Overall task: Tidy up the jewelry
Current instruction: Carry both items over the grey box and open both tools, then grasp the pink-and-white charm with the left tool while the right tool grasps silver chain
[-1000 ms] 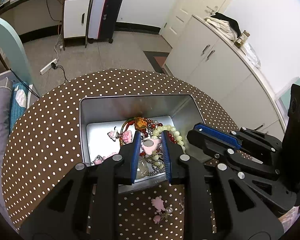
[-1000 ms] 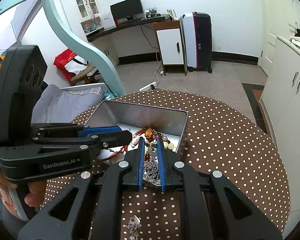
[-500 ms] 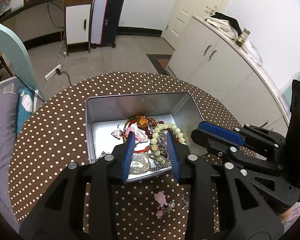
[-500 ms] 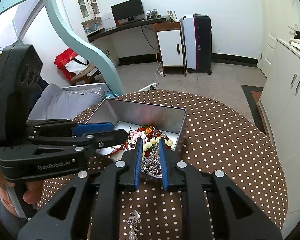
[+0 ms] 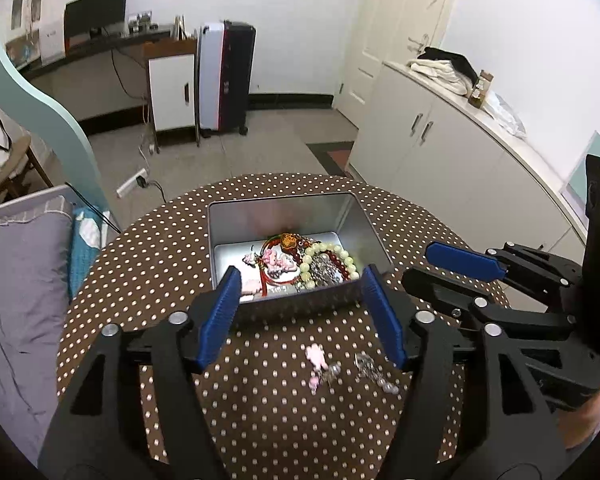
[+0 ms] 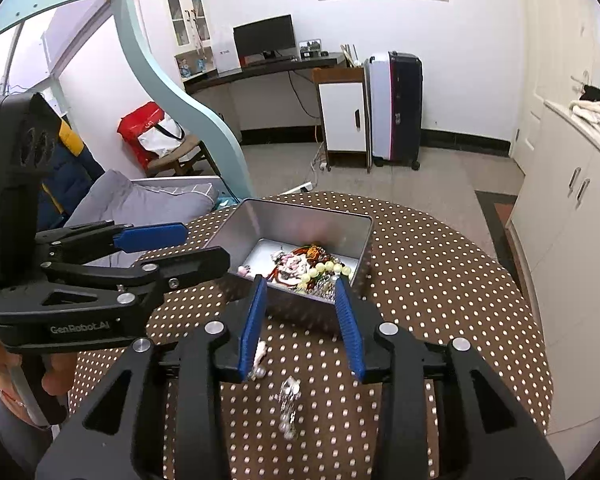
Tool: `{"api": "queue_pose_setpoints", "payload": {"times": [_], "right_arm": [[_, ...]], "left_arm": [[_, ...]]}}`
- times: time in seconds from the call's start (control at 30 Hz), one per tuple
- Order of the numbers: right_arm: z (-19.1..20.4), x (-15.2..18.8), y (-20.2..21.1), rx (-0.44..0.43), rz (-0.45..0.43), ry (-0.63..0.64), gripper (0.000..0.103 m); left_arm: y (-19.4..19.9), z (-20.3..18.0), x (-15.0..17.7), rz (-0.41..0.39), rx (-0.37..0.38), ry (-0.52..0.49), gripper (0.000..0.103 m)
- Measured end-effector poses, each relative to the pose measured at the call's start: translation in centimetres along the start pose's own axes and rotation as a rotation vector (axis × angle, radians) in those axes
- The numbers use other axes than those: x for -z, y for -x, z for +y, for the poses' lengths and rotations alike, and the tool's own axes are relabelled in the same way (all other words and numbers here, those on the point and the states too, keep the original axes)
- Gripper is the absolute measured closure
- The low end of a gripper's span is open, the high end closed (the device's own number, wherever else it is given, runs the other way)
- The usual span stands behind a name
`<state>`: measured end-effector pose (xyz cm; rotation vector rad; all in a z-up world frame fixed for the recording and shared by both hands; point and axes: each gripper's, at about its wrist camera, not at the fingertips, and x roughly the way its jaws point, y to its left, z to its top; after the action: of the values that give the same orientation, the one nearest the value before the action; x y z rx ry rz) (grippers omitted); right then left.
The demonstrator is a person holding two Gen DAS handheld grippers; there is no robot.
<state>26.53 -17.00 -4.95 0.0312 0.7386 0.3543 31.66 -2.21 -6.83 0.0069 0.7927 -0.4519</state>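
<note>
Both grippers hover with fingers spread wide and nothing between them: the left gripper [image 5: 306, 312] and the right gripper [image 6: 300, 322]. Beyond them, mid-table, the silver tin [image 5: 356, 216] holds tangled bracelets [image 5: 304, 260]. A pink charm [image 5: 316, 360] and silver earring [image 5: 374, 368] lie on the polka-dot table [image 5: 148, 280] before the tin.

White walls [image 6: 468, 40], grey tile floor [image 5: 220, 156], desk [image 6: 260, 68]

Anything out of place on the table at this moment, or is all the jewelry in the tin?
Not all of it. A pink charm piece and a silver beaded piece lie loose on the dotted tablecloth, in front of the metal tin that holds the rest. Both hand-held grippers are open and empty.
</note>
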Motion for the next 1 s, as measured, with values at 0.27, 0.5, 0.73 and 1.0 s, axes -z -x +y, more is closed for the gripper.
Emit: {"api": "queue_pose_setpoints", "payload": {"times": [0.27,0.5,0.73,1.0], "right_arm": [[1.4,2.4,3.2,0.033,-0.038,0.033,0.062],[1.9,5.4,2.7,0.075,0.003,0.057,0.059],[2.1,8.4,-0.4,0.056,0.103,0.049,0.059],[2.4,9.8,-3.3,0.107,0.167,0.104,0.06]], "left_arm": [[3.6,-0.7,3.6,-0.069,-0.077,-0.029,0.031],[3.4,1.2,6.9,-0.033,-0.08,0.036,0.031],[1.4,1.6,9.2,0.021,-0.106,0.036,0.031],[-0.6,1.4,10.7,0.068,-0.116,0.024,0.031]]}}
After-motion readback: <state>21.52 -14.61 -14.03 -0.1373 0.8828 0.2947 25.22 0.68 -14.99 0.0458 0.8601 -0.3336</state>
